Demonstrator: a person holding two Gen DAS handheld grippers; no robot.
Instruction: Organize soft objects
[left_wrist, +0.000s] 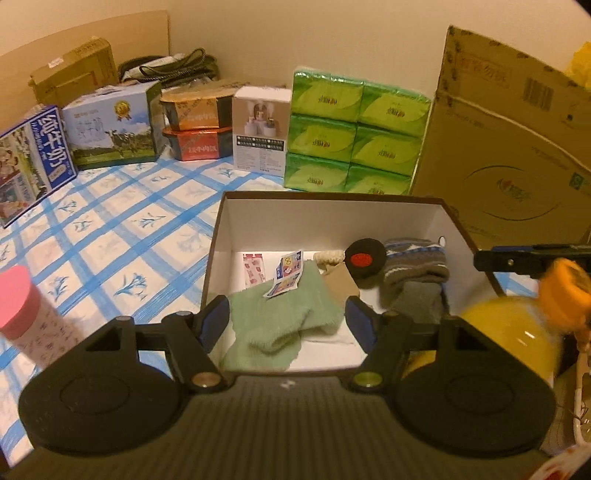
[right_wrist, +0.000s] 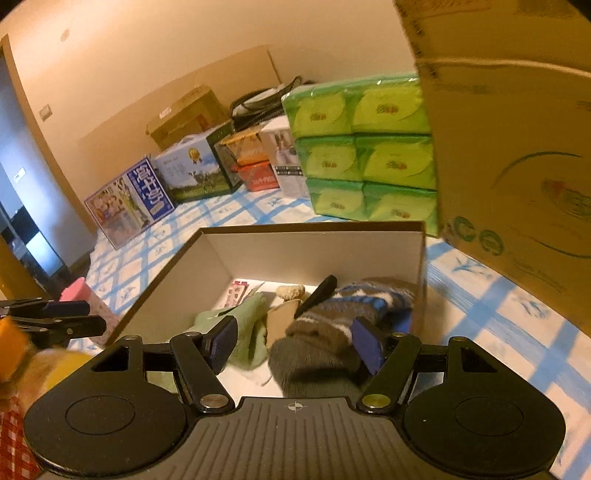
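Observation:
An open white-lined box sits on the blue checked cloth. Inside lie a pale green sock, a grey and blue patterned knit sock, a black round piece with a red dot, a tan card and small paper packets. My left gripper is open, its fingers on either side of the green sock over the box's near edge. My right gripper is open, its fingers on either side of the knit sock.
A pink-lidded cup stands left of the box. A yellow bottle with an orange cap is at its right. Green tissue packs, a large cardboard carton and milk and food boxes line the back.

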